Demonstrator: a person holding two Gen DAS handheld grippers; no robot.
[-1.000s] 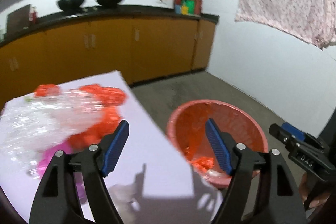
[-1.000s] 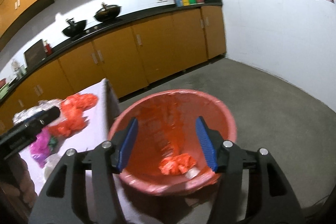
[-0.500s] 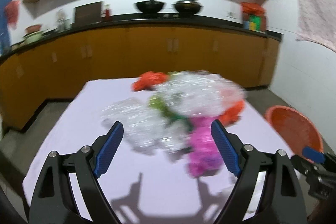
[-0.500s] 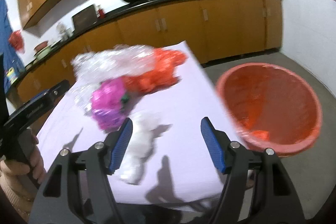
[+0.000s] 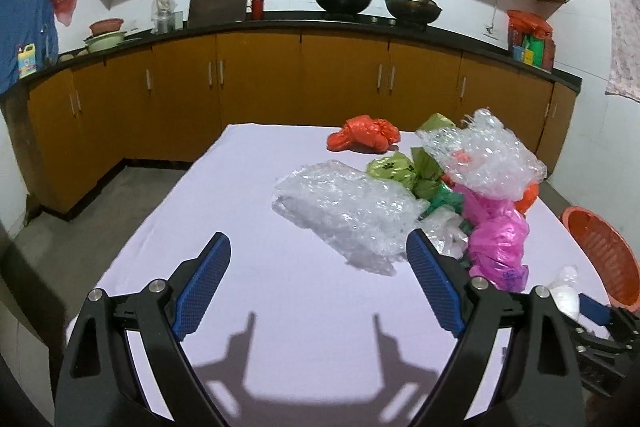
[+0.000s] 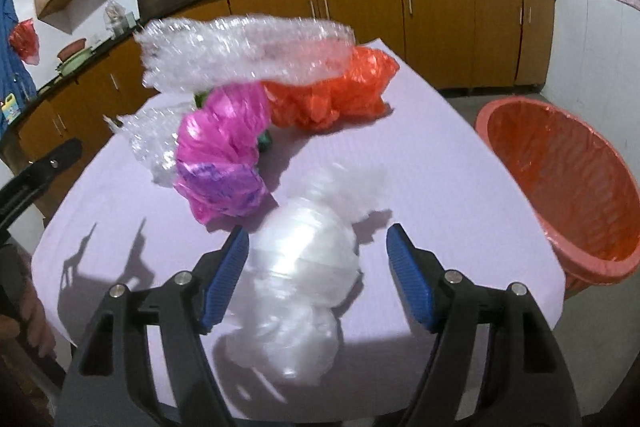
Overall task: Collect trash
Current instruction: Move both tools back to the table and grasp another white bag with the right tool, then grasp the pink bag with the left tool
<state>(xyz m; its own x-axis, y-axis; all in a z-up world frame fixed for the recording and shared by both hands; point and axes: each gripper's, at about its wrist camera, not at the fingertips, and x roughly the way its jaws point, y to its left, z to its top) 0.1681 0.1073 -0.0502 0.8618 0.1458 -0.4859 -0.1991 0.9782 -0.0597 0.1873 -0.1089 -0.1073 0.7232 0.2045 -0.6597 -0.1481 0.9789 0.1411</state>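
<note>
A pile of plastic trash lies on the lilac table (image 5: 248, 211): clear bubble wrap (image 5: 344, 211), a pink bag (image 5: 498, 243), green bags (image 5: 394, 169), an orange bag (image 5: 362, 138). My left gripper (image 5: 318, 281) is open above the table, just short of the bubble wrap. My right gripper (image 6: 316, 273) is open with a white plastic bag (image 6: 304, 267) between its fingers, not squeezed. The pink bag (image 6: 224, 155), an orange bag (image 6: 332, 91) and bubble wrap (image 6: 240, 47) lie beyond it. The orange bin (image 6: 560, 179) stands right of the table.
The bin (image 5: 600, 251) stands on the floor beside the table's right edge. Brown kitchen cabinets (image 5: 304, 79) with woks on the counter run along the far wall. The right gripper (image 5: 600, 323) shows low at the right of the left wrist view.
Both grippers have swung from the bin back over the table. The right one has come down around the white bag. The left one now faces the bubble wrap.
</note>
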